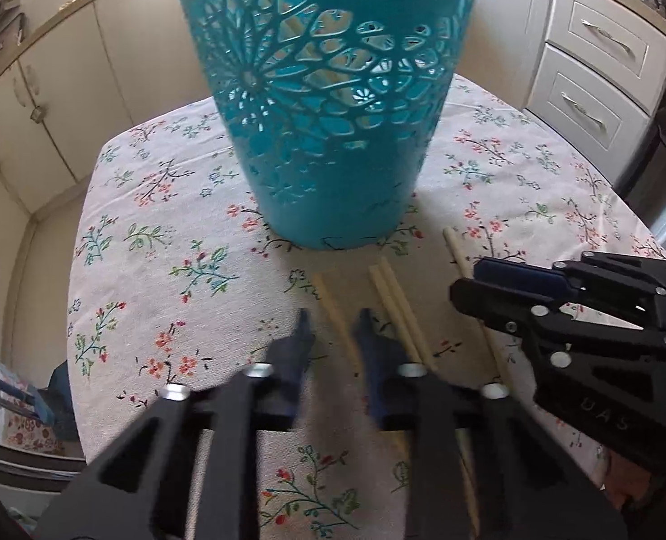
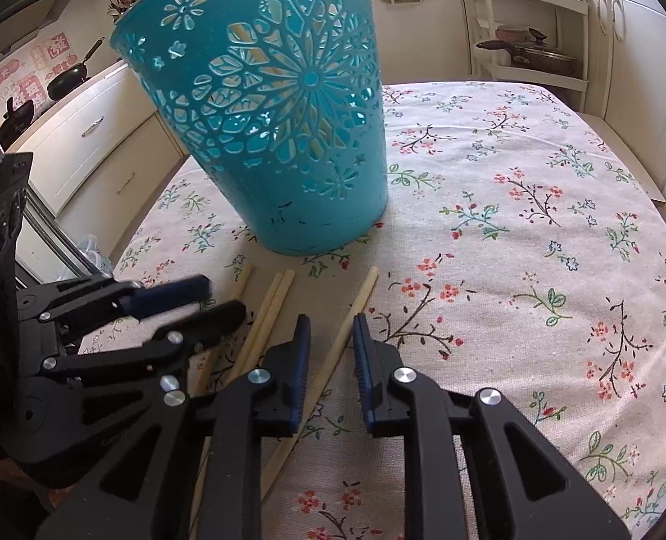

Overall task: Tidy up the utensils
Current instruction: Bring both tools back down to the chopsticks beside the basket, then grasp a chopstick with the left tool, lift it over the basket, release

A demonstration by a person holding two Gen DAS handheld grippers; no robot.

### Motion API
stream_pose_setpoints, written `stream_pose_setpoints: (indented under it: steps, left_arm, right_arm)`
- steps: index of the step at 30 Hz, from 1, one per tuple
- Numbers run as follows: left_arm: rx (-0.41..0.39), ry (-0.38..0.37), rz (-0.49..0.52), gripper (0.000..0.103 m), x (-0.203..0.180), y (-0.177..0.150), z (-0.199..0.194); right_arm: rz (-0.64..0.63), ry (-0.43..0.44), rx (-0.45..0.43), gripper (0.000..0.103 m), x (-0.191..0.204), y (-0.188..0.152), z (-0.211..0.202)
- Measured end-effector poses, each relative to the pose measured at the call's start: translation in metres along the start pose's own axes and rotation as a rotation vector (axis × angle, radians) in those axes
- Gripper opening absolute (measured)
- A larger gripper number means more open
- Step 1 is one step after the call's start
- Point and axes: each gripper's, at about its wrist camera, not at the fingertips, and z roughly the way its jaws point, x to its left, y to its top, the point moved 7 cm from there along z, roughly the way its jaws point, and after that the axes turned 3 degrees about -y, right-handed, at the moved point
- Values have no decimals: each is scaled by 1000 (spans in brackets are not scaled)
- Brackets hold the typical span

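A tall teal cut-out basket (image 1: 333,135) (image 2: 287,135) stands upright on the floral tablecloth (image 2: 513,180). Several pale wooden chopsticks lie flat in front of it. My left gripper (image 1: 333,321) is blurred, its jaws a little apart astride a single chopstick (image 1: 328,301), the pads not visibly touching it. A pair of chopsticks (image 1: 391,292) (image 2: 278,292) lies just right of it. My right gripper (image 2: 332,326) is narrowly open over another chopstick (image 2: 360,297) that rests on the cloth. Each gripper shows in the other's view, the right gripper (image 1: 465,279) and the left gripper (image 2: 224,298).
The table's edges fall away at the left (image 1: 80,270) and at the far side. Cream cabinets and drawers (image 1: 603,67) surround it. A shelf rack with pans (image 2: 535,54) stands behind the table. Bare cloth stretches to the right of the basket.
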Motion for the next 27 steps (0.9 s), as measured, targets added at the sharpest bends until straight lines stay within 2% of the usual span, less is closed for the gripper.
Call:
stream_pose_setpoints:
  steps: [2,6,17,21,27]
  left_arm:
    - [3,-16,-7,7,0,0,0]
    - [10,-35,-29,7,3,0,1]
    - [11,4,-22,5,6,1,1]
    - [4,-52,-51,5,10,4,-12]
    - [-81,-220,-83,5,4,17,-72]
  right_arm:
    - [-1,3,0,21,0,0,0]
    - [0,5,0,22,1,0,0]
    - [5,10,-1,23,2,0,0]
    - [8,14,0,23,2,-1,0]
    - [6,20,0,23,2,-1,-1]
